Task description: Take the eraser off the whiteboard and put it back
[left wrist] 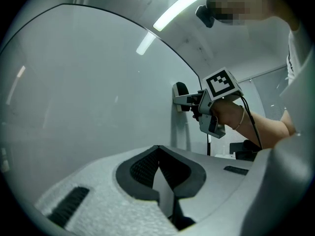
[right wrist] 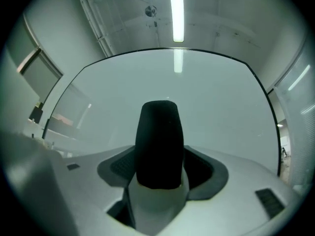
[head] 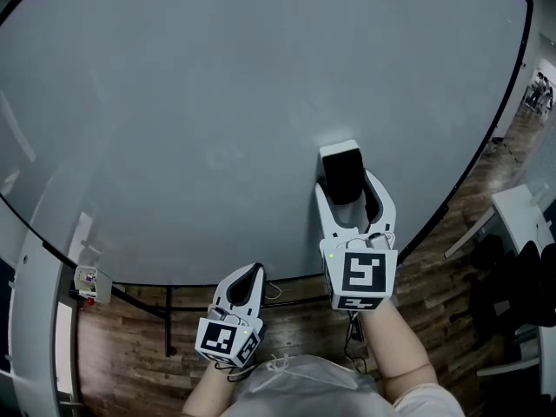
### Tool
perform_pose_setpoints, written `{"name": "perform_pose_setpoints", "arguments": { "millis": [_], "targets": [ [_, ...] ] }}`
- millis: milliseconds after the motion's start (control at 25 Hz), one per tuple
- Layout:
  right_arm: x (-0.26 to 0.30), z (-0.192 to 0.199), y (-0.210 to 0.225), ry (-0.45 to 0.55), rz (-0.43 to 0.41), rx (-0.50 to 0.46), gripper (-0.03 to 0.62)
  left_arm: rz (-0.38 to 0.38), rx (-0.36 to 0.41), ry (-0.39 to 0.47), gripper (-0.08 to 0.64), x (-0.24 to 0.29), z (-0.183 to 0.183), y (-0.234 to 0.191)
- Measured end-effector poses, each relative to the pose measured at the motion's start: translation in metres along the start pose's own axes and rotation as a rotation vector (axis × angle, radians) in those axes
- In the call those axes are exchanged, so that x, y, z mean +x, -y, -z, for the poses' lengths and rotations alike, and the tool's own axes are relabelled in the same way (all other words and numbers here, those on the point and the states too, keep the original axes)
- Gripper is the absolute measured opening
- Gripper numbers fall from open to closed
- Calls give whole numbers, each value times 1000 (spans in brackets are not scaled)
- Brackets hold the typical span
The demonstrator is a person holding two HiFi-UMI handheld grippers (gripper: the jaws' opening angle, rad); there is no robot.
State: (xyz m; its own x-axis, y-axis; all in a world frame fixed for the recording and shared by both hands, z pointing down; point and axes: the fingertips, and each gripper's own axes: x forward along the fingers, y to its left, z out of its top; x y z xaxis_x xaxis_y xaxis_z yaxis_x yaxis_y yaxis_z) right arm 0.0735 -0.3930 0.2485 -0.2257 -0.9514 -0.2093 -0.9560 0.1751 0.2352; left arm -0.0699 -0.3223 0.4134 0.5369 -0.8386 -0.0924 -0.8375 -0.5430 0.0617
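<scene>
Right gripper (head: 352, 194), jaws spread wide and not pinching, straddles the eraser (head: 341, 170) on the whiteboard (head: 217, 120) at its twelve o'clock; it looks light, stiff-backed and soft-faced, probably best pinched across its long sides, while the left gripper (head: 250, 272), pressed together, hangs at seven o'clock.

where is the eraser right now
In the head view the eraser sits on the whiteboard, right of centre, between the open jaws of the right gripper.

Smooth, glossy whiteboard (head: 217, 102) — matt black eraser (head: 343, 179).
</scene>
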Motion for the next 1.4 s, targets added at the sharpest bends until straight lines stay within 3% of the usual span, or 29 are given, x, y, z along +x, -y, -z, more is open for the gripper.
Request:
{"name": "perform_pose_setpoints", "arguments": {
  "millis": [200, 560, 840, 1160, 1400],
  "targets": [
    [2, -1, -1, 5, 17, -16, 275, -7, -11, -7, 15, -1, 4, -6],
    [-5, -8, 1, 47, -26, 7, 265, -6, -6, -15, 15, -1, 6, 0],
    [-37, -20, 7, 101, -47, -39, 265, 1, -6, -13, 15, -1, 6, 16],
    [-85, 45, 10, 18, -76, 5, 265, 0, -11, -15, 15, -3, 4, 35],
    [-111, 107, -5, -111, -94, 102, 265, 38, 6, 23, 15, -1, -4, 52]
  ]
}}
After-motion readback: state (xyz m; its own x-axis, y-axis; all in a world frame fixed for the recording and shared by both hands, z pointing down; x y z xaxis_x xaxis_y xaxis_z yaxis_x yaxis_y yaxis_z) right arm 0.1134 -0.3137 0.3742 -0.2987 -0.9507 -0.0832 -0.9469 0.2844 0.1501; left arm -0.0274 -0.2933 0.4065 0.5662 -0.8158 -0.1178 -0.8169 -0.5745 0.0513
